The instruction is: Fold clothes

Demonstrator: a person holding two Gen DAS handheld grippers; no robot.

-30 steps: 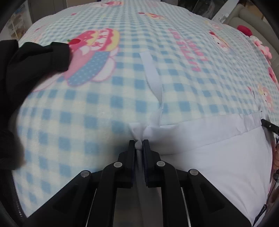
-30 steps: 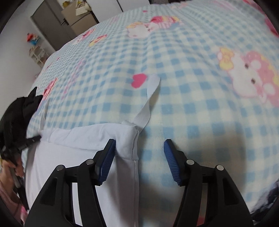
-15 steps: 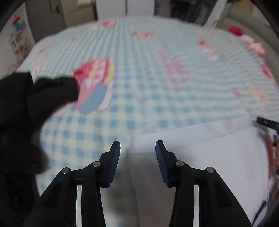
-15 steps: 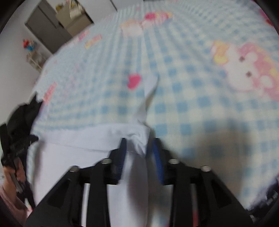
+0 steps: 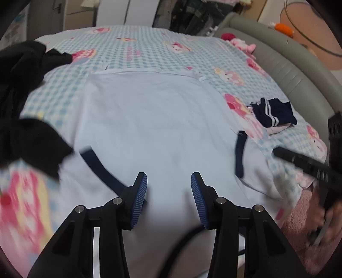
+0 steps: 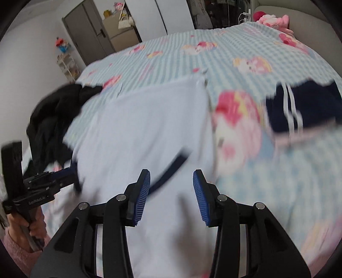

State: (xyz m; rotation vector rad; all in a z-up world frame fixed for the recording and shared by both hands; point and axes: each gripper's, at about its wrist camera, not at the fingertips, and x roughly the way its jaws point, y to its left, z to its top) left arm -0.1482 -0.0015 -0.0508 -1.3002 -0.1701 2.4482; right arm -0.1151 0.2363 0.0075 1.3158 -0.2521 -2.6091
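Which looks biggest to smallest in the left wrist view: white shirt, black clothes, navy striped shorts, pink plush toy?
1. White shirt, by far the largest.
2. Black clothes, though they sit near the lens and run out of frame, so unsure.
3. Navy striped shorts.
4. Pink plush toy, farthest away, so its rank is unsure.

A blue-and-white checked fleece blanket printed with pink cartoon figures (image 5: 149,49) covers the bed. A padded grey headboard (image 5: 284,64) curves along its right edge, with a pink plush toy (image 6: 273,20) beside it. Past the bed stand a grey door (image 6: 85,32) and white wardrobe panels (image 6: 158,19).
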